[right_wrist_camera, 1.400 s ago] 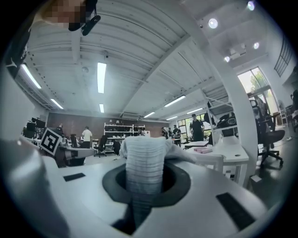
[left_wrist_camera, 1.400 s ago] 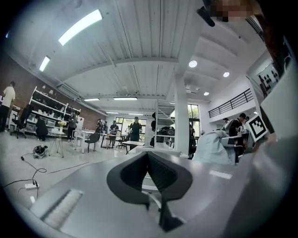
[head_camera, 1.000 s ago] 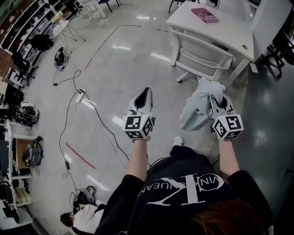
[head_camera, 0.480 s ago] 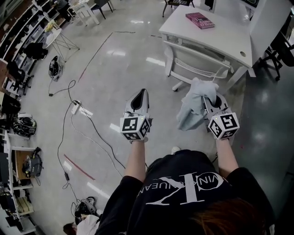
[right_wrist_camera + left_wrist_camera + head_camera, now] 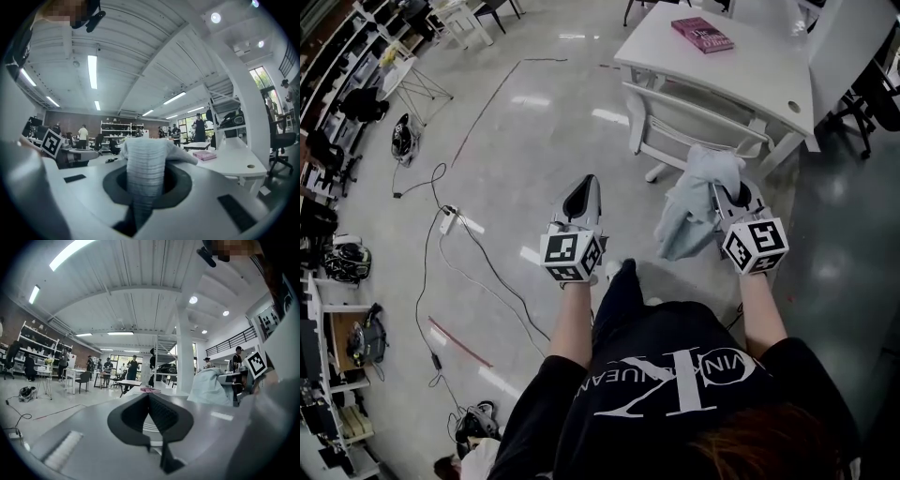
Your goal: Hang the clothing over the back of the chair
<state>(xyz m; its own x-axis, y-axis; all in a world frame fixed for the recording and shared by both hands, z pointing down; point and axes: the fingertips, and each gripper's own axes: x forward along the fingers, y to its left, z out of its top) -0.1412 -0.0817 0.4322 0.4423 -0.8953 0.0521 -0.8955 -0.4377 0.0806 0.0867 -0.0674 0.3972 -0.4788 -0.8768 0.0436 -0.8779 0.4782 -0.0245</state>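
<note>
Our right gripper [image 5: 733,199] clamps the pale grey-blue cloth garment [image 5: 692,206], right of centre, just below the white slatted chair [image 5: 694,122]. Our left gripper [image 5: 583,187], at centre, is closed and empty.

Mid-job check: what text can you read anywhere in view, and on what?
"VIN K" and "UEAN", cut off, beside a large "K": black shirt.
Pink book cover: too small to read.
Marker cubes: square patterns only, no words.
</note>
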